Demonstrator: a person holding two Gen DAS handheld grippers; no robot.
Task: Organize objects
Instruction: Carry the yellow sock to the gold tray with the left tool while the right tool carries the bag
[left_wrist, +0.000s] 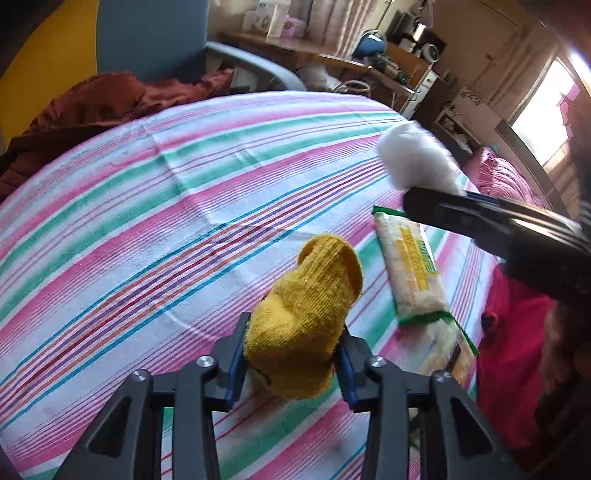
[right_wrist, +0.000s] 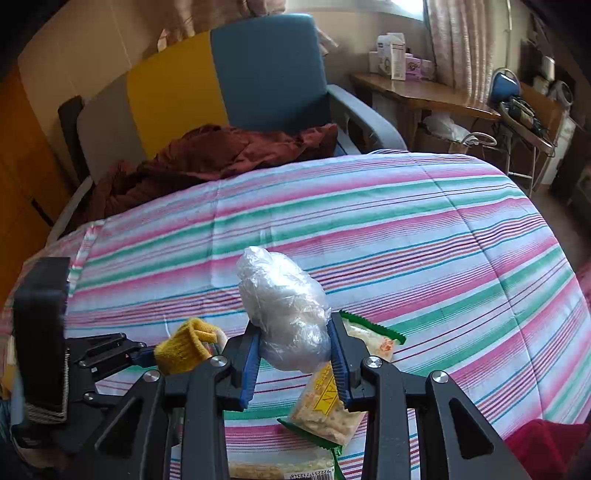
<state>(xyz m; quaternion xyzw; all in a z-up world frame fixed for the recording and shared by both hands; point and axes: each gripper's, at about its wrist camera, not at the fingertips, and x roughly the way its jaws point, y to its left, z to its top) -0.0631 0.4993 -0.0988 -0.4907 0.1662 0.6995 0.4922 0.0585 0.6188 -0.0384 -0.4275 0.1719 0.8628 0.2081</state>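
Left gripper (left_wrist: 291, 354) jaws clamp the yellow sock (left_wrist: 306, 314) — right gripper (right_wrist: 293, 354) jaws pinch the plastic wad (right_wrist: 284, 314).

Probably home bedroom: striped bedspread (right_wrist: 369, 221), armchair (right_wrist: 266, 74).

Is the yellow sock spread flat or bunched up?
Bunched up: the yellow sock sits as a lump pinched in the left gripper.

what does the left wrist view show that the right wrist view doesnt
Only the left wrist view shows the bright window and the pink pillow.

Only the right wrist view shows the barcoded clear snack pack at its bottom edge.

Both share the left gripper shut on the mustard-yellow knitted sock, the right gripper shut on the crumpled clear plastic bag, the green-edged cracker packet, the striped bedsheet and the blue chair.
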